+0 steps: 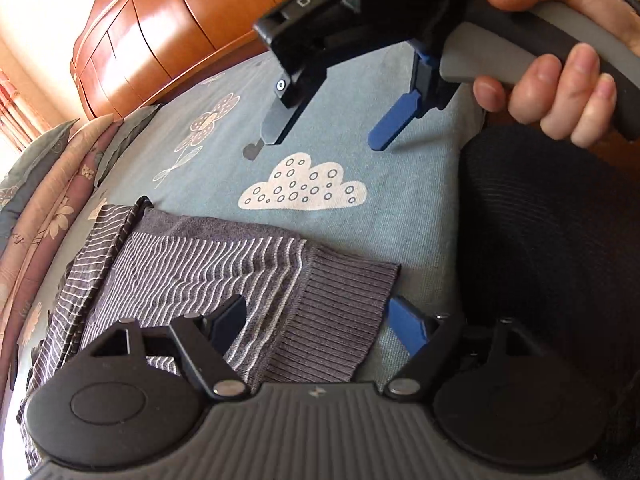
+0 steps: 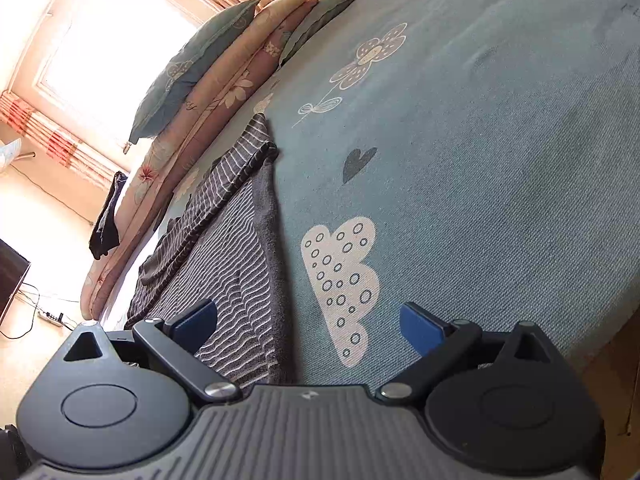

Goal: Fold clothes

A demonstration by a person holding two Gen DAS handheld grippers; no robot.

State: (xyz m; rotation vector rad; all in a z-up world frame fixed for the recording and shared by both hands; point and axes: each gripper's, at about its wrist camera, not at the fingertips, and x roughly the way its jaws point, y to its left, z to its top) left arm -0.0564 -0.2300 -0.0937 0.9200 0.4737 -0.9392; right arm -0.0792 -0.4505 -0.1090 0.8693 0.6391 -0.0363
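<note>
The striped sweater [image 1: 192, 264] lies partly folded on the bed [image 1: 400, 208], along the side nearest the stacked pillows [image 1: 60, 184], its ribbed hem [image 1: 332, 320] turned toward the cloud print [image 1: 304, 186] in the middle of the bed cover. A sleeve or side panel is already laid back over the body on the pillow side.

The left tongs [image 1: 320, 320] hang spread over the hem end, one finger above the striped cloth, the other just past the hem edge over the bed cover; they are released, and nothing is pinched. The right tongs [image 1: 328, 138], held in a hand [image 1: 560, 80], hover released above the bare bed cover beyond the cloud, well apart from the sweater.

The step in hand looks like taking the hem to fold the body up. To do it well, the left tongs should drop onto the hem corner and pinch every layer, not just the top one. The right tongs should come back to the other hem corner, so both ends lift level. Carry the hem across low and flat, or the folded sleeve will likely slip out.
</note>
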